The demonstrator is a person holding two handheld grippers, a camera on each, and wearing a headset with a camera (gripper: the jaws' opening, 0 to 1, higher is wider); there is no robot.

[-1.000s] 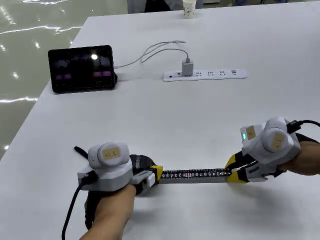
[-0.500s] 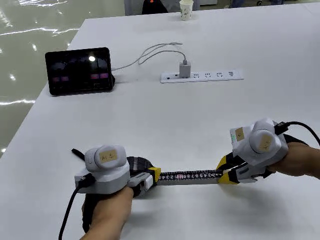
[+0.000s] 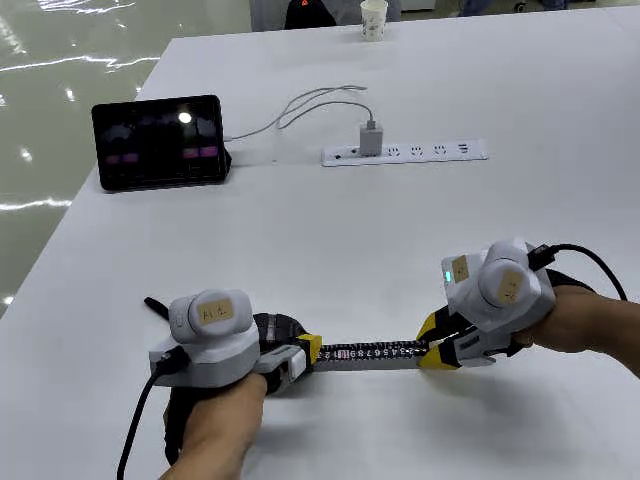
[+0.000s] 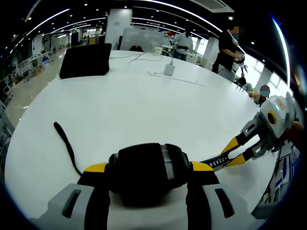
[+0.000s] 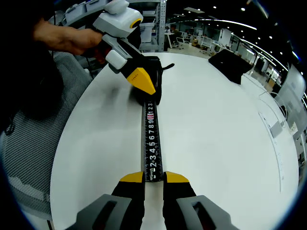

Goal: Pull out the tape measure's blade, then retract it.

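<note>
The black tape measure case [image 3: 277,333] [image 4: 146,168] rests on the white table [image 3: 400,240] near its front edge, with my left gripper [image 3: 300,352] [image 4: 148,167] shut on it. Its black blade [image 3: 372,351] [image 5: 150,139] with white numbers runs right from the case, low over the table. My right gripper [image 3: 436,352] [image 5: 153,177] is shut on the blade's free end. In the right gripper view the case [image 5: 152,72] lies far ahead between the left gripper's yellow fingertips [image 5: 141,79]. A black wrist strap [image 4: 66,148] trails from the case.
A dark tablet [image 3: 158,141] stands at the back left. A white power strip [image 3: 405,152] with a charger and cable [image 3: 320,100] lies mid-table. A paper cup [image 3: 373,17] stands at the far edge. People stand beyond the table in the left gripper view.
My right gripper has moved left toward the case, and the exposed length of blade has shortened. The left gripper and the case have stayed in place.
</note>
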